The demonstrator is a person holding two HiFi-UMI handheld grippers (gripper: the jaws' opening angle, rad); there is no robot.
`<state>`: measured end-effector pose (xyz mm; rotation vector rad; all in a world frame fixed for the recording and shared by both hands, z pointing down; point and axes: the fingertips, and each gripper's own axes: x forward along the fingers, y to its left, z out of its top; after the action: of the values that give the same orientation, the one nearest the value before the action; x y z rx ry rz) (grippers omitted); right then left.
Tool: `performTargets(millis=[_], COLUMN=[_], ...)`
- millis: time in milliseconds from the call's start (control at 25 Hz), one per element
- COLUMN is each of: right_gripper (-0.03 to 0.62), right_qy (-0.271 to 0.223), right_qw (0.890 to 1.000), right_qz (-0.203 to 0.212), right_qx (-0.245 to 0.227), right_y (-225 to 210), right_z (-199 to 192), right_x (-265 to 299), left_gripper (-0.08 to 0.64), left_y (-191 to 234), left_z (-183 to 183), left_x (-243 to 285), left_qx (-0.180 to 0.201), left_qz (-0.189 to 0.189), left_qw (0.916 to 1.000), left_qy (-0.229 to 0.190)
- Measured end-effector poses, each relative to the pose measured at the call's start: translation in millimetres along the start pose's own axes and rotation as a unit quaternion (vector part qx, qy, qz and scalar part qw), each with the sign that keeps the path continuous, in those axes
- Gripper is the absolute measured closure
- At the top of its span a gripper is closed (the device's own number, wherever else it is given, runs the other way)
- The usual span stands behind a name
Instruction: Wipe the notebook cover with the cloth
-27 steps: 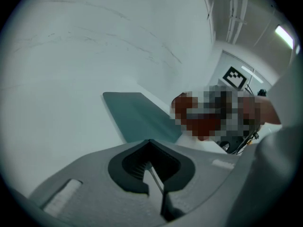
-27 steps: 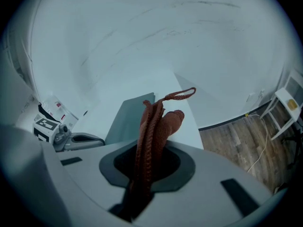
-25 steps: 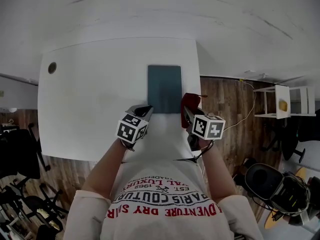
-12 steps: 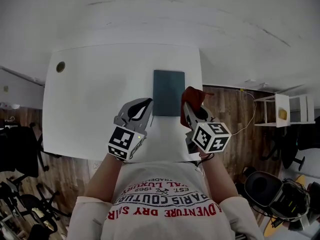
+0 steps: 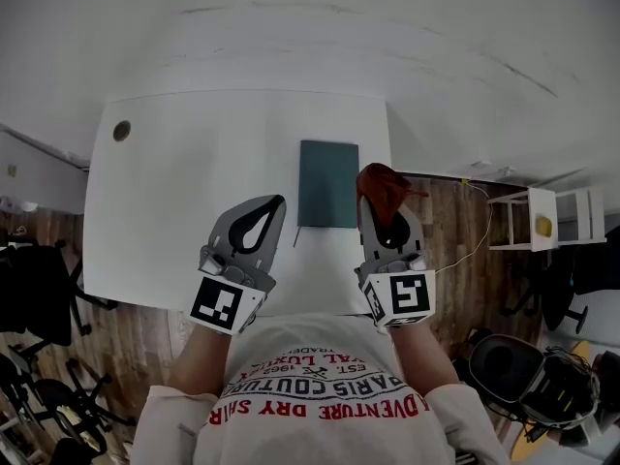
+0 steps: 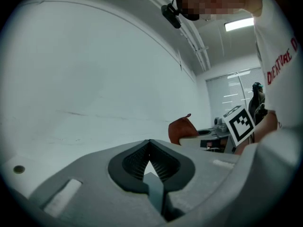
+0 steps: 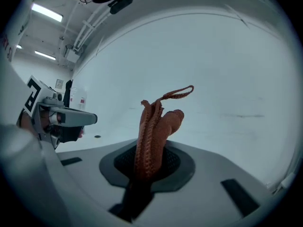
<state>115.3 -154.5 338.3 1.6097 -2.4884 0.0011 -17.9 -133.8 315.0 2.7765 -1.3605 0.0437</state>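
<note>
A dark teal notebook lies flat on the white table, close to the table's right edge. My right gripper hovers just right of the notebook's near corner, shut on a rust-red cloth that bunches up out of the jaws. The right gripper view shows the cloth standing up from the shut right gripper. My left gripper is left of the notebook's near corner, tips closed, holding nothing. Its own view shows the left gripper with tips meeting, and the cloth beyond.
A small round grommet sits in the table's far left corner. Right of the table is wooden floor with a white stand and a cable. Dark chairs stand at the left and lower right. The person's torso is at the near edge.
Both grippers have drawn back toward the person and tilted upward. The left gripper has left the notebook's near left corner. The cloth has stayed in the right gripper.
</note>
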Motion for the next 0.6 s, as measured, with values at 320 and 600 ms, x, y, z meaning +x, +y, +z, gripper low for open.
performTargets(millis=[320,600], right_gripper=[0.526,0.526], right_qy=[0.001,0.016], right_qw=[0.999,0.998], right_qz=[0.034,0.047], right_qx=[-0.017,-0.024], right_y=[16.2,25.0], right_z=[-4.3,-9.5], right_x=[-0.7,5.0], left_gripper=[0.551,0.551], left_y=[10.7,23.4], left_z=[-6.6,-11.8], left_x=[3.4,2.2], left_qx=[-0.030,-0.037], left_qz=[0.001,0.009], left_qw=[0.9995,0.9992], left_qy=[-0.004,0.007])
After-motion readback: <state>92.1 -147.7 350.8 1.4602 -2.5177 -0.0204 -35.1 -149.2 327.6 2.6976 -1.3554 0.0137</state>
